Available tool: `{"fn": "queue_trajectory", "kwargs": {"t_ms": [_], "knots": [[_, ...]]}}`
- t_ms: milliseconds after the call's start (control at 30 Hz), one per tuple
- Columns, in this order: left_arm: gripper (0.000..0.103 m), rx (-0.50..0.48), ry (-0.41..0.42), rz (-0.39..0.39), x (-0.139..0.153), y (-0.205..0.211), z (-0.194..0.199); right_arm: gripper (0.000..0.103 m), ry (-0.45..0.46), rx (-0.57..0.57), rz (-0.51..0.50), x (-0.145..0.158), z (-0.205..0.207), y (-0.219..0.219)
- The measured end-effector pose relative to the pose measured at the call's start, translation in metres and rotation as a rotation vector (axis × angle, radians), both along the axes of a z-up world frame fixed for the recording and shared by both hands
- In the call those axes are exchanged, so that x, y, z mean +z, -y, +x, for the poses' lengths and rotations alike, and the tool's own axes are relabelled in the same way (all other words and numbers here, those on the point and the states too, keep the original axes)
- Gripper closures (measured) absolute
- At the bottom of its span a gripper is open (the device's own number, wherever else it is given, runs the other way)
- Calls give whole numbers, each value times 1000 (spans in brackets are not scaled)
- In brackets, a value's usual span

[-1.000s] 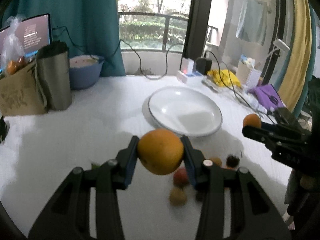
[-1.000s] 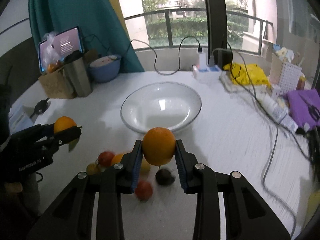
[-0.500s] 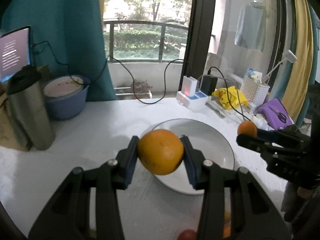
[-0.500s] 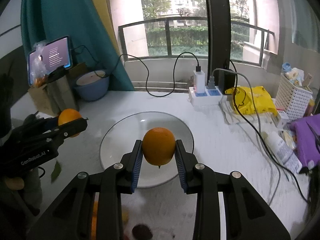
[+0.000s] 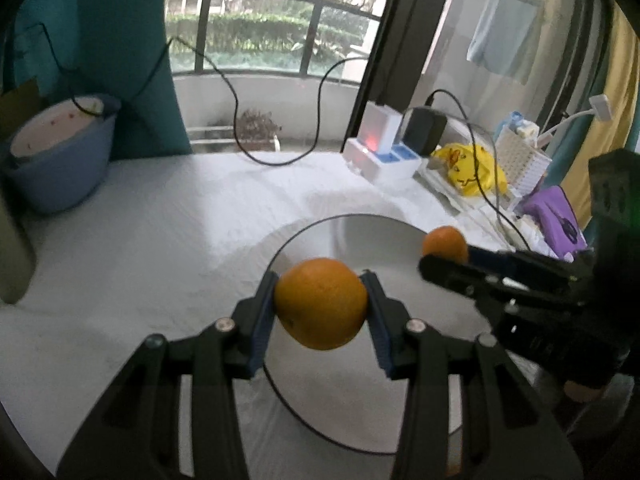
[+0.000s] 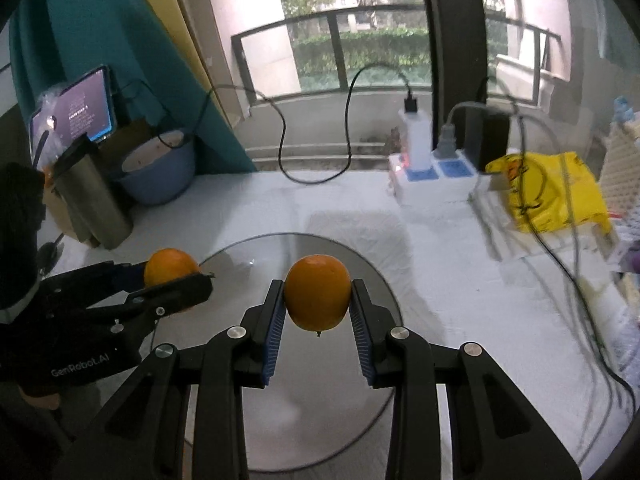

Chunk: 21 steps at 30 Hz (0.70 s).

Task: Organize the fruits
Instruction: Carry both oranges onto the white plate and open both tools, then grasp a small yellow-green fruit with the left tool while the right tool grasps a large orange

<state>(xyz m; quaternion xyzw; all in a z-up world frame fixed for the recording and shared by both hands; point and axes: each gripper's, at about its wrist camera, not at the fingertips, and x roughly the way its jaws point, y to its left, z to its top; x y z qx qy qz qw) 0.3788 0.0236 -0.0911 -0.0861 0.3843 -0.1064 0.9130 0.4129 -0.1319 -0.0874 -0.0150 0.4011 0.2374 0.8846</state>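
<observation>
Left gripper (image 5: pixel 320 306) clamped on an orange (image 5: pixel 321 303), pads on its sides, above the plate (image 5: pixel 400 236). Right gripper (image 6: pixel 318 306) clamps a second orange (image 6: pixel 317 298), over plate centre; left gripper at its 9 o'clock.

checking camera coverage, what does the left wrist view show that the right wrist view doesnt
Only the left wrist view: a light blue cloth hanging by the window and a purple pouch.

Only the right wrist view: a lit tablet screen and a steel tumbler.

Both: the plate, the blue bowl, the white power strip, the yellow bag, and each gripper, left gripper and right gripper, shut on an orange.
</observation>
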Motion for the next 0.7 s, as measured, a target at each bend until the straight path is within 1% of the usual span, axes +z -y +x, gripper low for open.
{"fn": "queue_trajectory", "kwargs": {"t_ms": [67,133,200,233,300,333,367,433,567,700], "knots": [[59,7,-33,-25,-5,-4,6,69,-22,11,5,-5,4,-4],[58,7,-48,-35,-10,-6,8,69,-38,16,10,-8,6,-7],[57,10,-50,-51,-9,-7,7,67,-57,15,16,-11,8,-6],[57,12,-36,-58,-7,-8,4,65,-58,14,24,-11,8,-5],[55,14,-13,-74,1,-10,1,51,-51,10,37,-8,6,-3],[52,16,-2,-83,5,-11,-1,49,-43,8,36,-6,5,-3],[43,24,11,-91,10,-13,-5,46,-39,8,33,-5,3,-3],[37,38,29,-100,18,-18,-10,46,-25,3,27,1,-1,-1],[37,65,82,-80,39,-24,-32,46,1,-2,25,15,-17,4],[37,82,102,-59,49,-26,-51,46,26,9,21,29,-40,7]]}}
